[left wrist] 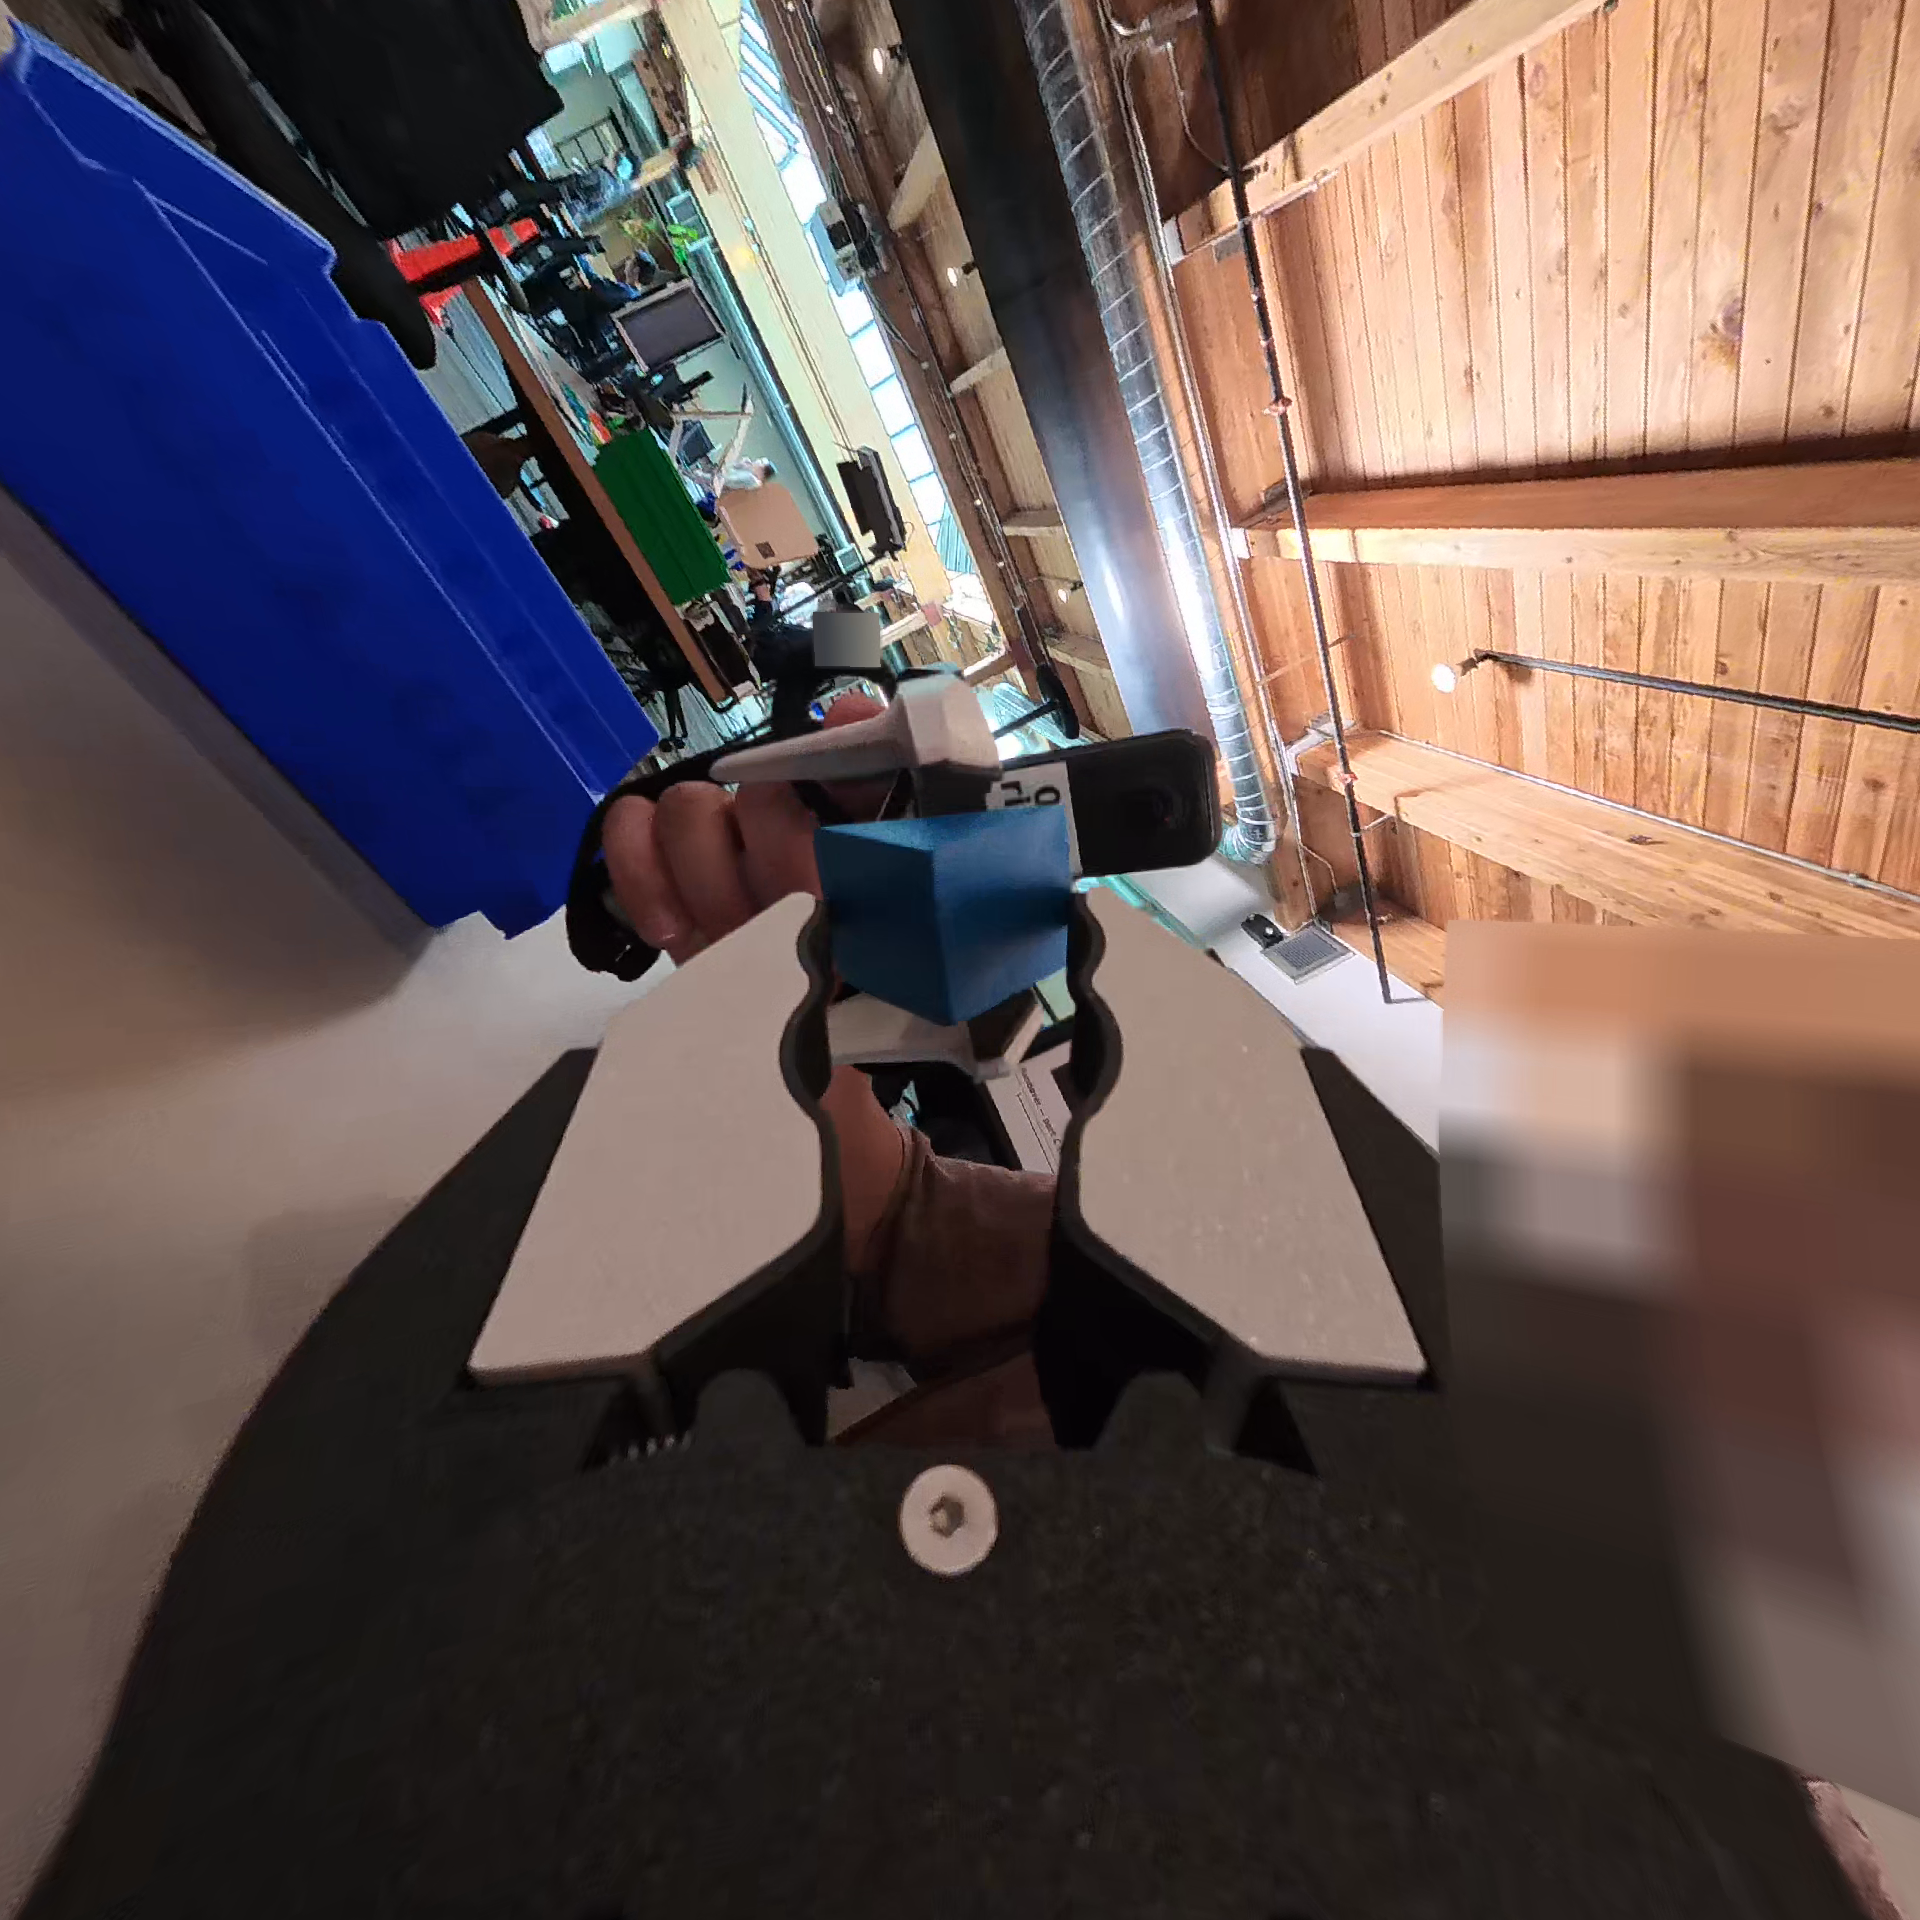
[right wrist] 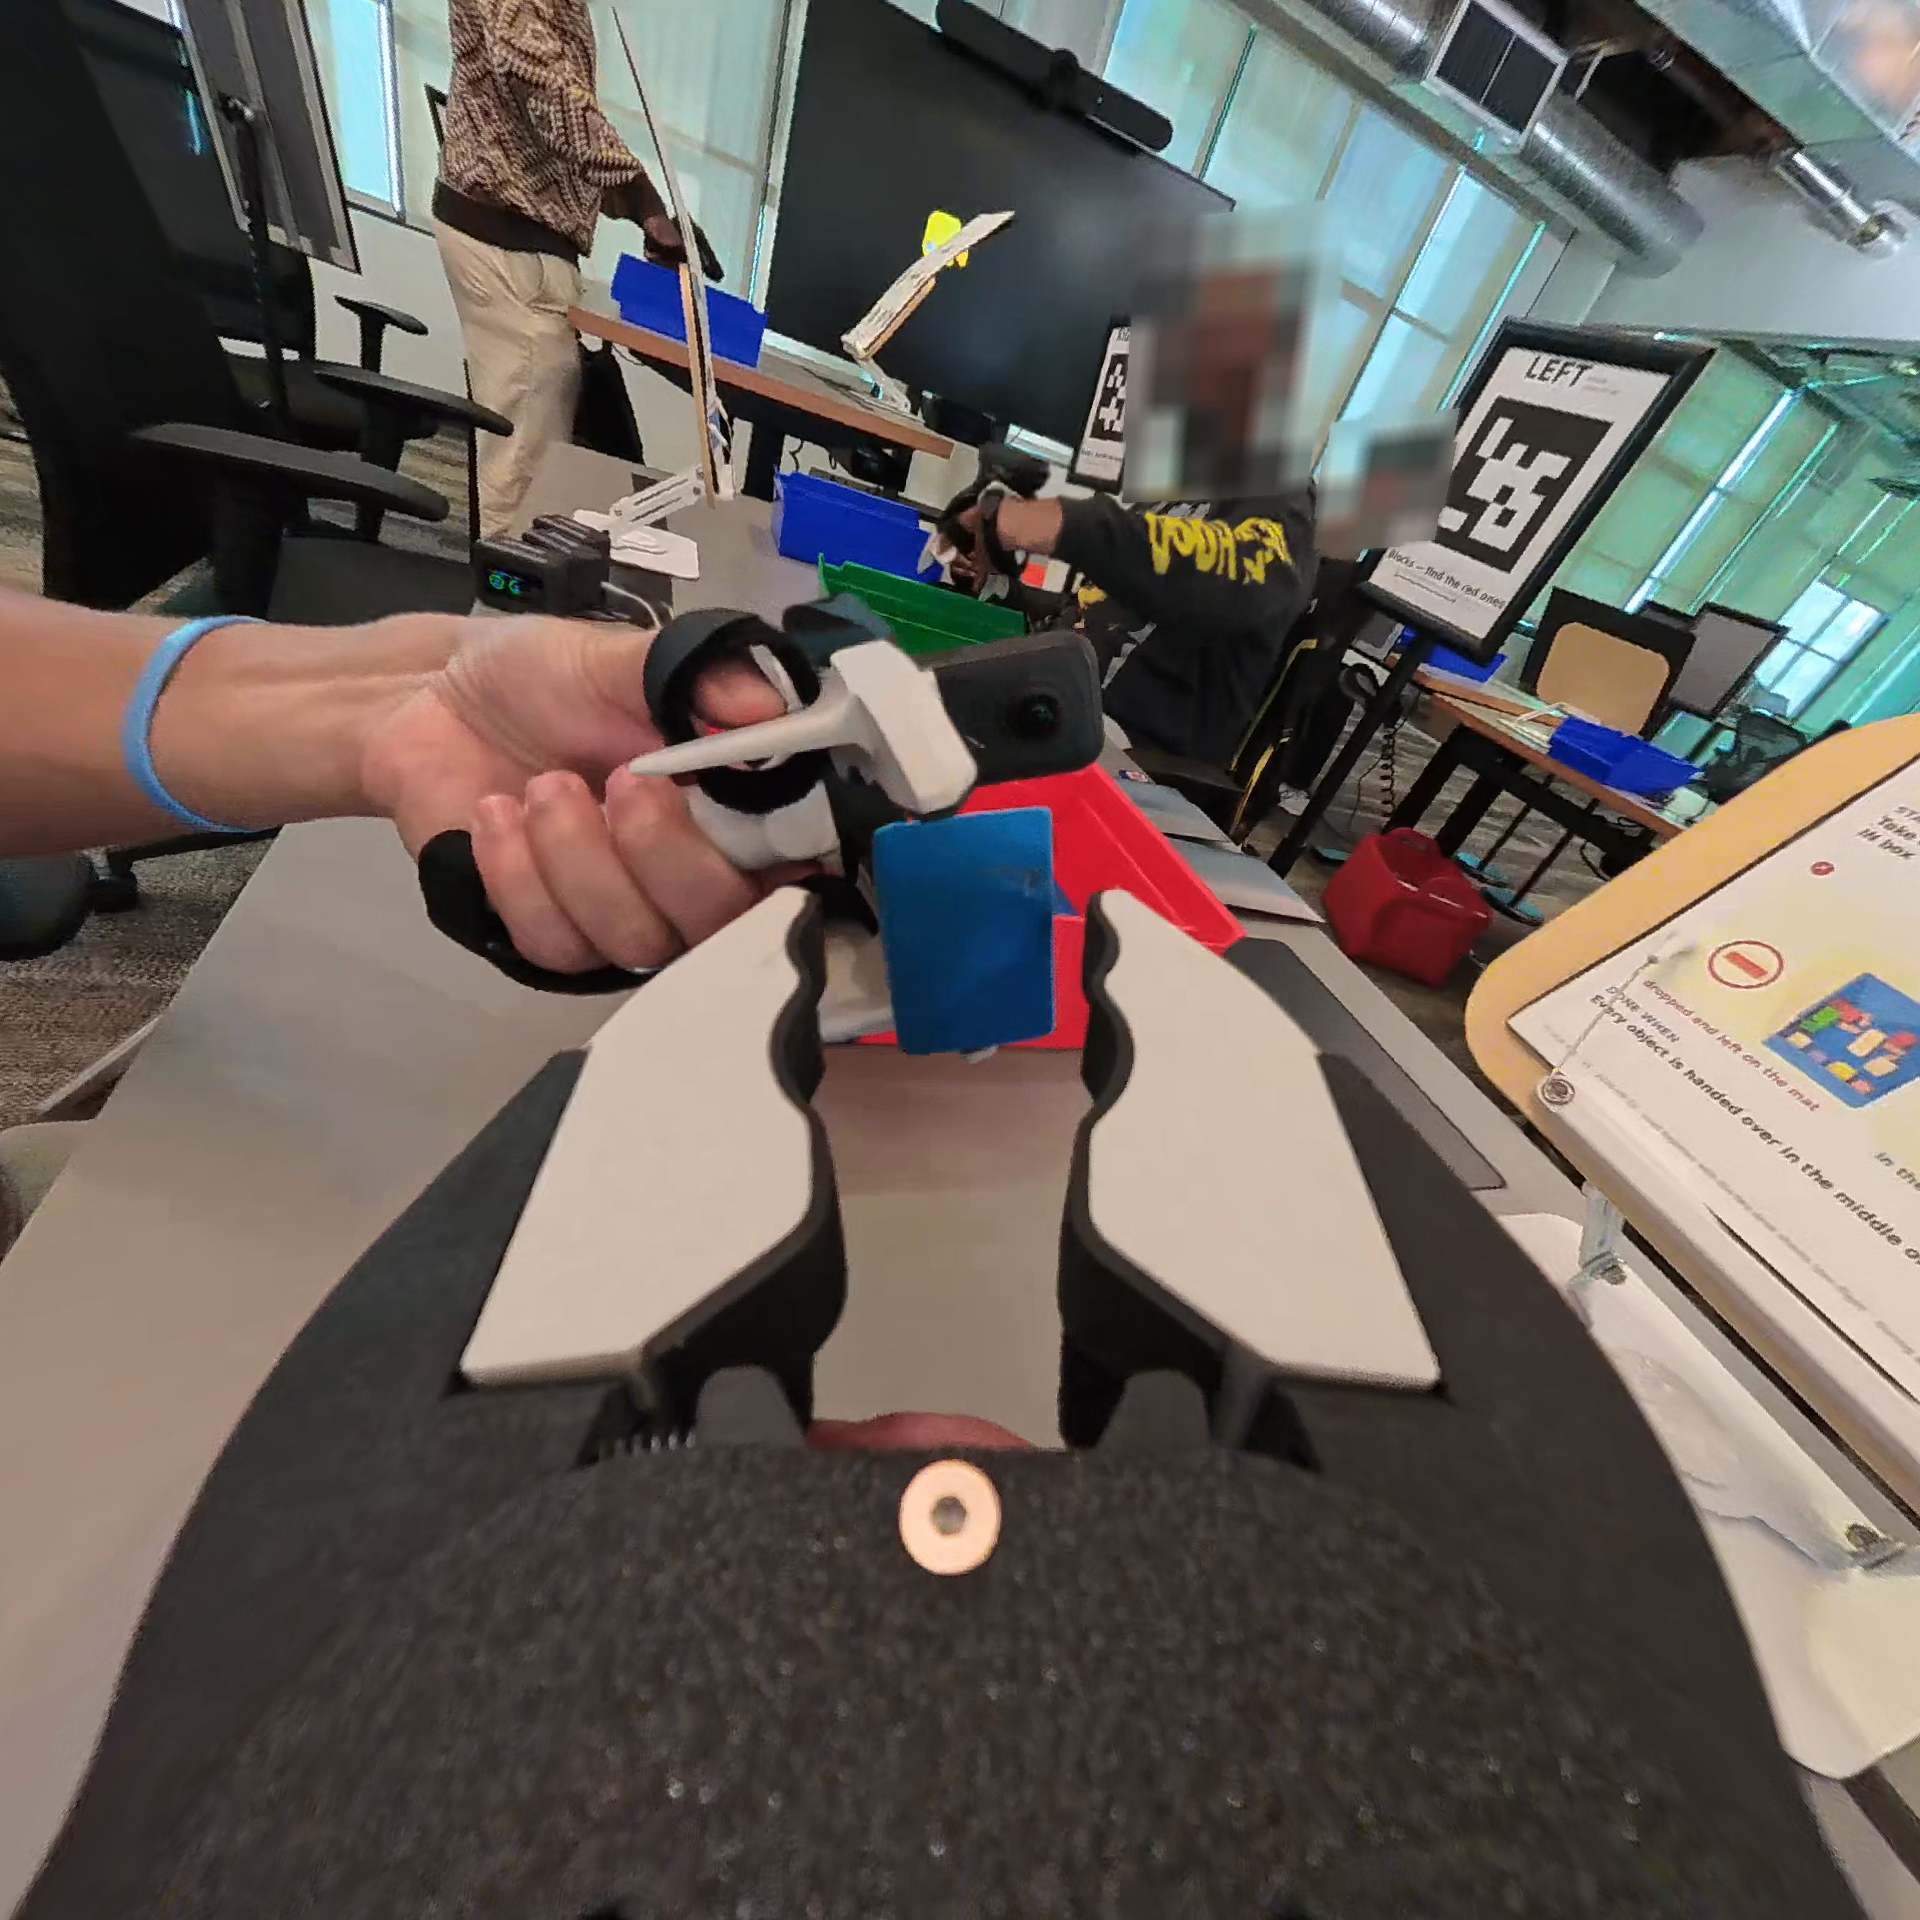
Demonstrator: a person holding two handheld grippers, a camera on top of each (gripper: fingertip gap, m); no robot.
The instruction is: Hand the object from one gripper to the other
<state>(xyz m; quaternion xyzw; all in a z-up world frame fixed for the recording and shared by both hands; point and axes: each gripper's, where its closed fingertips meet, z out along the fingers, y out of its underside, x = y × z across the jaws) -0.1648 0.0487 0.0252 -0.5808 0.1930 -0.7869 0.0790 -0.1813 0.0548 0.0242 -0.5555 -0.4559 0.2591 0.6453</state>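
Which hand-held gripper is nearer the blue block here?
Left. The left hand-held gripper has the blue block pinched between its fingertips. The right hand-held gripper straddles it, open, with a gap on each side.
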